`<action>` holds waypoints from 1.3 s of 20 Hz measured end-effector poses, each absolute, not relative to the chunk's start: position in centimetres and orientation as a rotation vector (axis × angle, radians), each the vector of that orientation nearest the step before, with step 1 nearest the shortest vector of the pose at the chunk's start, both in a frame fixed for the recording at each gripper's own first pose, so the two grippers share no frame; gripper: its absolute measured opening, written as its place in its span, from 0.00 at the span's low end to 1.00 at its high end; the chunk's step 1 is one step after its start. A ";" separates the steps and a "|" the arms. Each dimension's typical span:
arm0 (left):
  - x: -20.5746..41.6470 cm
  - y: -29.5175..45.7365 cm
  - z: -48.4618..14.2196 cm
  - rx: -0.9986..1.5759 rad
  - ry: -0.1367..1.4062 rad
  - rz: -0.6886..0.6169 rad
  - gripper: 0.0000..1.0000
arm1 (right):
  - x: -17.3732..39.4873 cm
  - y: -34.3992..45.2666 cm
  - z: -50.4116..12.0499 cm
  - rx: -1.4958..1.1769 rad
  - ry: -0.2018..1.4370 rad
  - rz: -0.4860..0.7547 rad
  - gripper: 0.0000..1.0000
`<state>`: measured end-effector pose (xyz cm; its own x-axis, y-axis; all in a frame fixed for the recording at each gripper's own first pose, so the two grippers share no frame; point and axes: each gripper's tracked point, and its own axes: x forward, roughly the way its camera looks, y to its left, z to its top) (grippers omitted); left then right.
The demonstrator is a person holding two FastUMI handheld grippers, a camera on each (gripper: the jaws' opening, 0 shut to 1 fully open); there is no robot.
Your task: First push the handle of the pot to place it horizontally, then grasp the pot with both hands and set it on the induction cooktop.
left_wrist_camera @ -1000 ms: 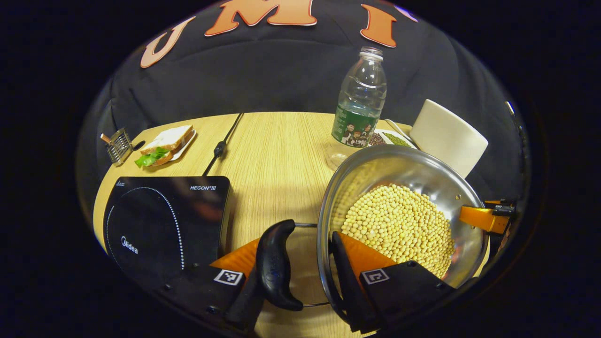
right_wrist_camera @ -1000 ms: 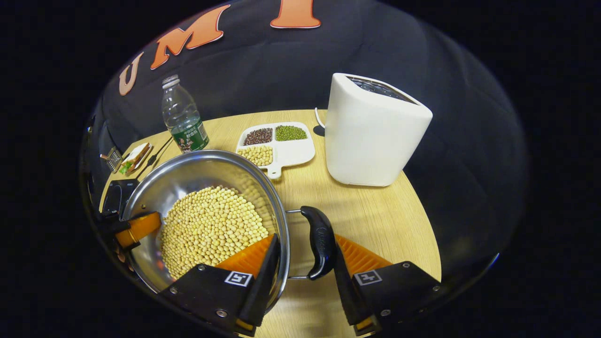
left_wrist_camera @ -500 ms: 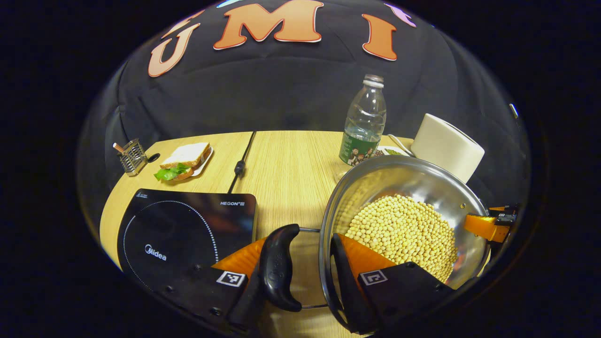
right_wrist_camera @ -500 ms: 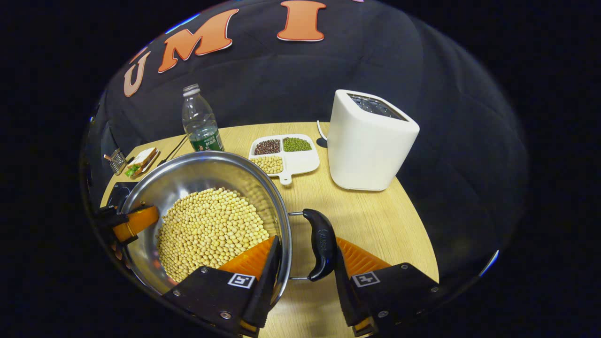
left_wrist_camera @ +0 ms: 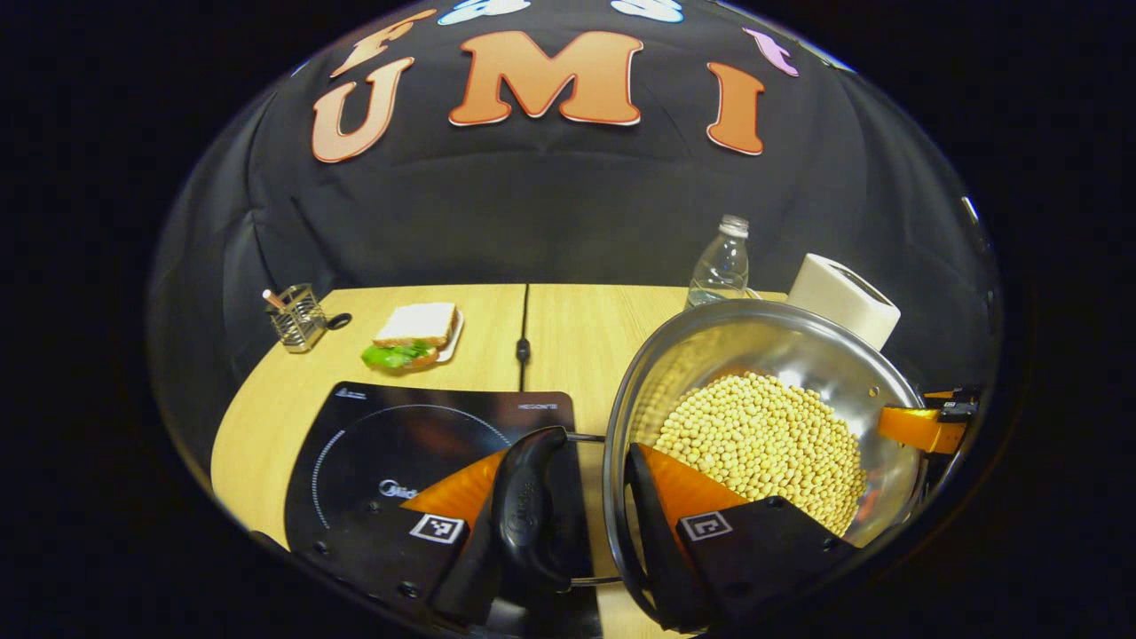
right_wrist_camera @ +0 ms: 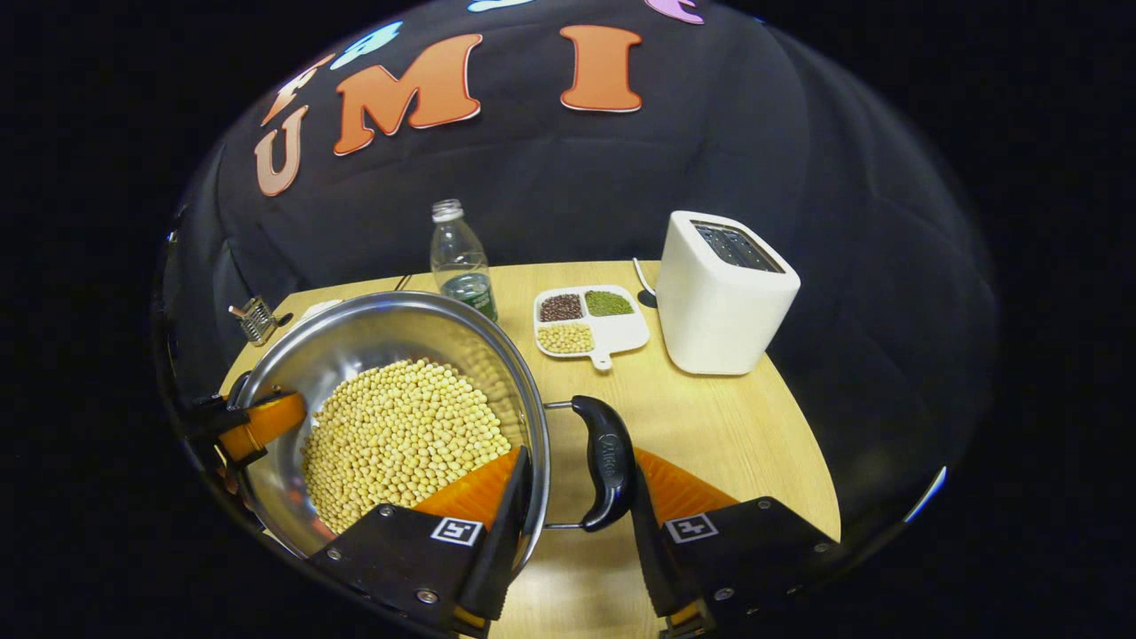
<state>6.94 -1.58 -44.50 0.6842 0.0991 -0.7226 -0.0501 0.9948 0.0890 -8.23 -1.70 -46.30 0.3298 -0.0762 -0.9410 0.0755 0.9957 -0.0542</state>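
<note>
A steel pot [left_wrist_camera: 781,346] full of yellow beans [left_wrist_camera: 763,444] hangs above the wooden table, held from both sides. My left gripper [left_wrist_camera: 581,461] is shut across the pot's wall and its black left handle [left_wrist_camera: 531,506], one finger inside the rim and one outside the handle. My right gripper [right_wrist_camera: 577,461] clamps the pot [right_wrist_camera: 373,328] the same way at its black right handle [right_wrist_camera: 608,461]. The black induction cooktop [left_wrist_camera: 399,435] lies on the table to the left of the pot, and the left handle overlaps its right edge. Each gripper's inner finger shows at the other view's far rim.
A clear water bottle [right_wrist_camera: 460,257], a white divided tray of beans [right_wrist_camera: 590,321] and a white toaster [right_wrist_camera: 723,297] stand at the back right. A sandwich on a plate [left_wrist_camera: 415,333], a metal wire holder [left_wrist_camera: 297,315] and the cooktop's cable [left_wrist_camera: 524,337] lie behind the cooktop.
Both grippers have raised the pot and carried it left toward the cooktop. The table and its objects have dropped lower and farther in both views. The grips have not changed.
</note>
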 end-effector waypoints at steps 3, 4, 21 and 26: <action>6.1 0.6 -42.4 0.053 0.795 0.103 0.74 | -7.8 0.9 -44.9 0.001 1.214 -0.076 0.60; 5.9 1.3 -41.6 0.056 0.785 0.110 0.74 | -7.7 1.7 -44.5 0.004 1.210 -0.069 0.60; 3.2 14.8 -33.7 0.086 0.696 0.262 0.77 | -4.3 16.0 -42.1 0.021 1.145 0.092 0.60; 2.8 18.7 -35.1 0.063 0.698 0.295 0.74 | -3.7 19.6 -43.9 -0.019 1.157 0.135 0.61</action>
<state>2.80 18.66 -35.08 0.7264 0.2880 -0.6240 -0.2460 0.9568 0.1553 -3.67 19.65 -43.88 0.3948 0.0971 -0.9136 -0.1164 0.9917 0.0551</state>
